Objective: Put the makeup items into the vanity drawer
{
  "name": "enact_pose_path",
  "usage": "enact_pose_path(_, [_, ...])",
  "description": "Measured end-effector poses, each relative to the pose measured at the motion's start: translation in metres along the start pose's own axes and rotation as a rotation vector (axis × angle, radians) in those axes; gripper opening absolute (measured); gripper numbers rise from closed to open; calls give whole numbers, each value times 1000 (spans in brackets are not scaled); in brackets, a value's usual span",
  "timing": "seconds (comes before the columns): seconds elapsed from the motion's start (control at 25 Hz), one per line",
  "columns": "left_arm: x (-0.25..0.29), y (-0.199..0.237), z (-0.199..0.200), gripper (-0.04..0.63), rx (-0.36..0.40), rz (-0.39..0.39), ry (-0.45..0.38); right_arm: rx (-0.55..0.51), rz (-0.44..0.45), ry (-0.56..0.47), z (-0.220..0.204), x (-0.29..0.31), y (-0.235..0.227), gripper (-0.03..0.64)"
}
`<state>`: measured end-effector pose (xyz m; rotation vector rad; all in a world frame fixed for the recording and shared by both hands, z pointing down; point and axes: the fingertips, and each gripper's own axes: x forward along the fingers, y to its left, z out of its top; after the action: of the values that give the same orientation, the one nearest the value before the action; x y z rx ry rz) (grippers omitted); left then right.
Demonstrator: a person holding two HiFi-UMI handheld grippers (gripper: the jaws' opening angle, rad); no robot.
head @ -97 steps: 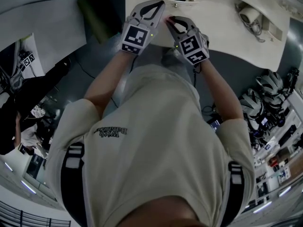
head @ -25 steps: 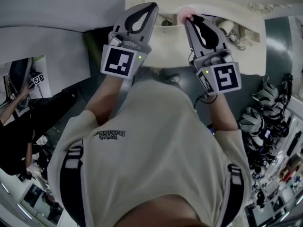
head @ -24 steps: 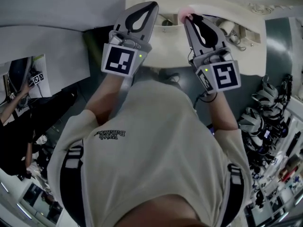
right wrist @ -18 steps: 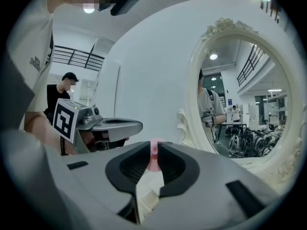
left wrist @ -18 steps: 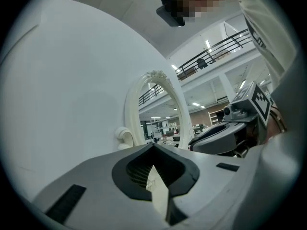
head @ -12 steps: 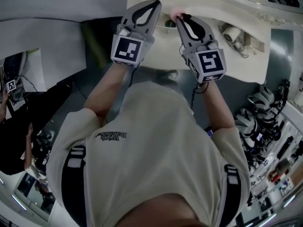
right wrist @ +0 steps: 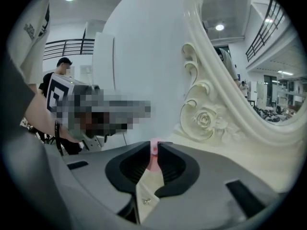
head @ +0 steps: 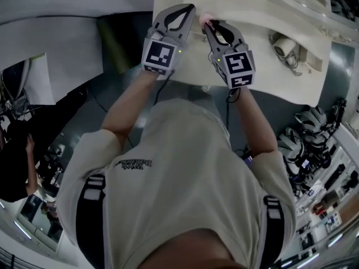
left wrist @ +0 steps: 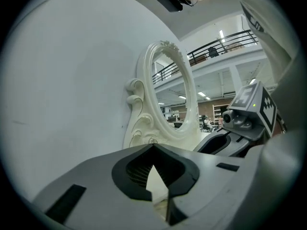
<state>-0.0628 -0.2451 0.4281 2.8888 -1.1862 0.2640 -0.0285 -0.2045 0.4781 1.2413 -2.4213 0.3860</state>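
Note:
My right gripper [head: 209, 24] is shut on a small pink makeup item [head: 206, 17] over the cream vanity top [head: 263, 72]. In the right gripper view the pink item [right wrist: 154, 150] shows as a thin strip pinched between the tips of the right gripper [right wrist: 155, 145]. My left gripper [head: 189, 7] hovers just left of it, jaws together and nothing held. The left gripper [left wrist: 154, 145] faces the white wall, beside the ornate mirror frame [left wrist: 168, 99]. I cannot make out the drawer in any view.
A white corded device [head: 283, 45] lies on the vanity's right part. The carved mirror frame [right wrist: 216, 99] rises close behind both grippers. Helmets and gear [head: 305, 139] crowd the floor at right. A person [head: 17, 161] is at the far left.
Both grippers have drawn closer together over the vanity top, the right one shifting left toward the left one. The pink item stays held in the right gripper.

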Motion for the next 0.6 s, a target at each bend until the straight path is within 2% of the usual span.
enact_pose_path(0.32, [12,3,-51,13,-24,-23,79,13,25,88,-45,39,2,54])
enact_pose_path(0.6, [14,5,-75,14,-39,-30,123,11,53,146,-73,53,5,71])
